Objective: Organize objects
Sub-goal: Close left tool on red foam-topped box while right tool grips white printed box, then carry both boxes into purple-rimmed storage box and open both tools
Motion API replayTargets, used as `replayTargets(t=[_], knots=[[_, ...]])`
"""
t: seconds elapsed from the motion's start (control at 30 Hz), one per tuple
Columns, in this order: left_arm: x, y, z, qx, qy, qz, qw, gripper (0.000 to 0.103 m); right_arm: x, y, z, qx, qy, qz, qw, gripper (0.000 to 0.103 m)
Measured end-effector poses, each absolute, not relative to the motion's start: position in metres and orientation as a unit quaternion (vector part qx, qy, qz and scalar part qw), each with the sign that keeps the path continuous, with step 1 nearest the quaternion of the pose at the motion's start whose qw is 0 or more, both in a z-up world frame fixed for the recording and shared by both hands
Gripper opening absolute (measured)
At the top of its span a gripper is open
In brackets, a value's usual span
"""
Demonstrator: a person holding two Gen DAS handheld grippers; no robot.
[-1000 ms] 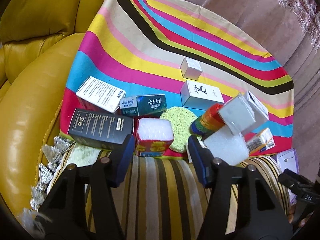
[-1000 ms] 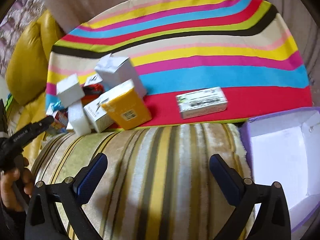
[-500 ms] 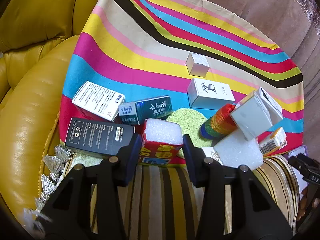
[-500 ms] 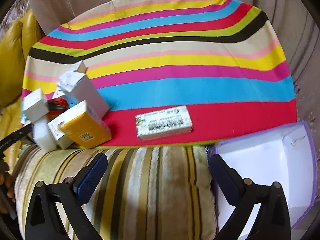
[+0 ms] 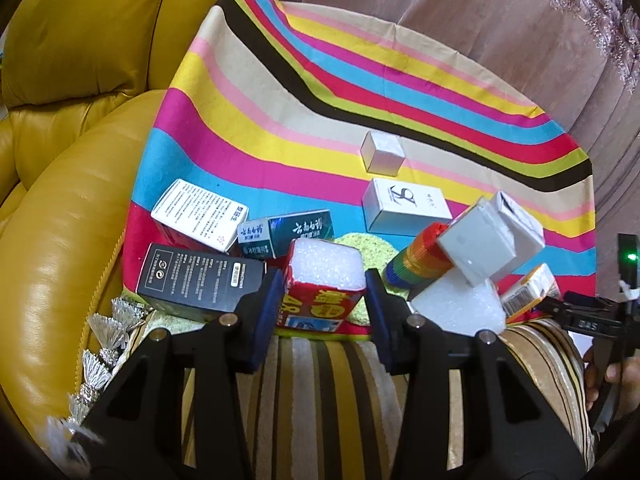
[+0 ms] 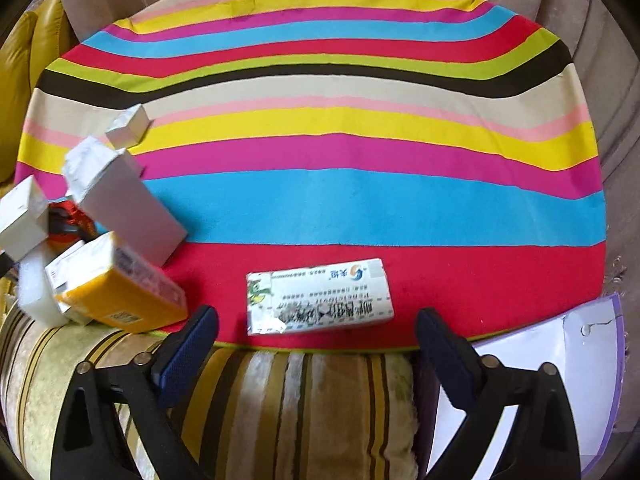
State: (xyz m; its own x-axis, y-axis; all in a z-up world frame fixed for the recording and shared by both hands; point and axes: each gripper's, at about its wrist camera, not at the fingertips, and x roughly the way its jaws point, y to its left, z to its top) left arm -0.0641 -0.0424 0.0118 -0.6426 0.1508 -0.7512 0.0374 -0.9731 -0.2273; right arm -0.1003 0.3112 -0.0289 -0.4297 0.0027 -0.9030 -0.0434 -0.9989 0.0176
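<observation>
Left wrist view: boxes crowd the near edge of the striped cloth (image 5: 320,112). Foam-filled carton (image 5: 326,286) sits btwn the left hand-held gripper (image 5: 322,312) fingers. Black box (image 5: 200,280) just left of it, leaflet-printed box (image 5: 200,216) behind that, toothpaste box (image 5: 286,232) btwn them. Scrub pad (image 5: 370,246) behind the carton. Foam block (image 5: 460,304) to the right w/ a tilted box (image 5: 488,236) on it. Cube box (image 5: 382,152) farthest back.

Right wrist view: medicine box (image 6: 318,296) lies flat at the near edge, just ahead of the right hand-held gripper (image 6: 316,338); open bin (image 6: 560,380) at right.
</observation>
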Motion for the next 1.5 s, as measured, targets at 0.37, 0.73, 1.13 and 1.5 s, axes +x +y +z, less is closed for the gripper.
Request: replayTargets(t=[0.37, 0.73, 1.13, 1.5], knots=[[-0.047, -0.02, 0.029, -0.384, -0.129, 0.912, 0.065, 0.046, -0.107, 0.309, -0.039, -0.547, 0.022, 0.837, 0.015, 0.077], [-0.031, 0.007, 0.045, -0.365, -0.129, 0.917, 0.092, 0.046, -0.079, 0.314, -0.016, -0.513, 0.05, 0.857, 0.011, 0.077], [-0.011, 0.06, 0.063, -0.351, -0.099, 0.916, 0.165, 0.046, -0.025, 0.328, 0.01, -0.463, 0.082, 0.881, 0.047, 0.077], [-0.007, 0.116, 0.065, -0.366, -0.087, 0.892, 0.249, 0.046, 0.022, 0.36, 0.011, -0.459, 0.131, 0.873, 0.099, 0.077]])
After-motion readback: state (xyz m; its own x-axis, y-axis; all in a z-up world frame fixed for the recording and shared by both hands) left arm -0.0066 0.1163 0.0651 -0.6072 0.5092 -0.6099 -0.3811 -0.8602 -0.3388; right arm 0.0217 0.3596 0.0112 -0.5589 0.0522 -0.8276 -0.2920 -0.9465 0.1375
